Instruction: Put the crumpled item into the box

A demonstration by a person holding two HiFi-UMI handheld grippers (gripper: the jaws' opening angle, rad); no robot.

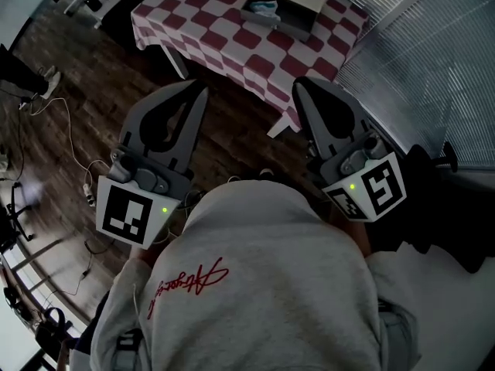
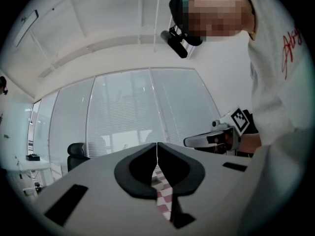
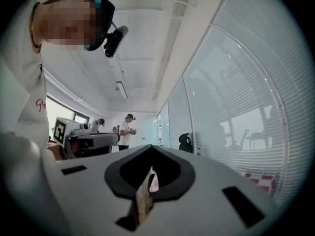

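Two claws, both mine, are held out over a dark wooden floor (image 1: 240, 145), the biggest thing below me. To my right runs a glass wall (image 1: 418, 76) covered with pale slatted blinds. Ahead stands a table (image 1: 224, 49) under a red-and-white checked cloth, well apart from both claws. Closest in, my grey sweatshirt (image 1: 263, 284) with its red script fills the lower part of the head view.

My left gripper (image 1: 199, 88) points toward the table's near edge. Its own camera shows the two jaws pressed together at the tips with nothing between them; only a strip of the checked cloth shows through the slit lower down. My right gripper (image 1: 300, 86) is held beside it at about the same height, aimed at the table's corner. Its jaws are likewise closed tip to tip and hold nothing. A green light glows by the marker cube on each claw.

On the far part of the table sits the box (image 1: 294, 23), open at the top. The crumpled item (image 1: 263, 8), pale with a teal tinge, lies inside it against the near wall, away from both claws.

Two people (image 3: 129, 129) stand across the room in the right gripper view. A dark office chair (image 2: 76, 154) shows by the blinds in the left gripper view. A thin white cable (image 1: 69, 141) trails across the floor to my left.
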